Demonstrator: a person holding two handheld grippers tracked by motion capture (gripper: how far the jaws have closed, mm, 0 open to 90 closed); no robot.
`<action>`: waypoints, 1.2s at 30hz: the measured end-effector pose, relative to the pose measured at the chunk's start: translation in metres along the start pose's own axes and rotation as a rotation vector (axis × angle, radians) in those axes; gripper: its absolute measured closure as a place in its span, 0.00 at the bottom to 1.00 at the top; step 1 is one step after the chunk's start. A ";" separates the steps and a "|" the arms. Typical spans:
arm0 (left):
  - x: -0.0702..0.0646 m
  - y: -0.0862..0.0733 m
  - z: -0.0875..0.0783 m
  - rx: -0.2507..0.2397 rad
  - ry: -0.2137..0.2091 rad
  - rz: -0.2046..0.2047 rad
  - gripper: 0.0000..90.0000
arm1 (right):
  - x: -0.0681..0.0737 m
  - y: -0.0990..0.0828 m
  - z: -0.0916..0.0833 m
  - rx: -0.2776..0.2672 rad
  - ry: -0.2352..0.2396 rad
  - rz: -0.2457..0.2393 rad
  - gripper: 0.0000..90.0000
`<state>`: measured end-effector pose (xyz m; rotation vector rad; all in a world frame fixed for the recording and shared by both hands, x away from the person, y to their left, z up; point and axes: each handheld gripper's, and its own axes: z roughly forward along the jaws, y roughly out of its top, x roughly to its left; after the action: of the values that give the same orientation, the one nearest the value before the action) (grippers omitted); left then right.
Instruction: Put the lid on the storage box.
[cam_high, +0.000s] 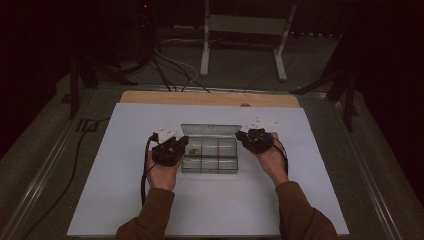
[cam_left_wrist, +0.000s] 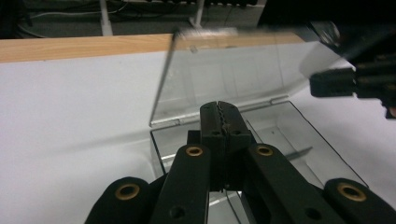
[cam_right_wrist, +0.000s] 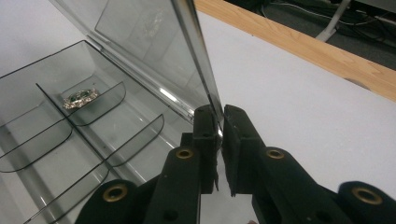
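Keep your right hand-held gripper pinched on the side edge of the raised lid, low down near the hinge, and hold it steady so the lid stays upright while the other hand works. Your left hand-held gripper has its jaws fully together with nothing between them, hanging above the near left part of the clear compartment box. Judging by that, a piece has gone in or the next one is due, so move it clear of the rim without knocking the dividers, and don't let the right grip twist the thin plastic.

The box sits at the centre of the high view on the pale desk, between your two hands. It is transparent, split by curved dividers into small cells, with the lid standing up along its far side. In the right gripper view a small jewelled brooch with a green stone lies in one cell, at the left of the frame
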<state>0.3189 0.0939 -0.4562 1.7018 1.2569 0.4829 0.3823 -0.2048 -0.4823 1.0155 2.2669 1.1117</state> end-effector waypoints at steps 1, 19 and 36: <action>0.001 0.002 0.001 0.000 0.003 -0.009 1.00 | 0.000 0.000 0.000 -0.001 0.001 0.000 0.93; 0.003 0.003 0.001 0.008 -0.004 -0.033 1.00 | 0.002 -0.005 -0.002 -0.004 0.028 0.021 0.85; 0.002 -0.011 0.001 0.033 -0.017 -0.012 1.00 | 0.011 -0.005 -0.018 -0.041 0.079 0.145 0.01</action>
<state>0.3147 0.0952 -0.4666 1.7222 1.2683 0.4420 0.3617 -0.2073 -0.4763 1.1533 2.2508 1.2735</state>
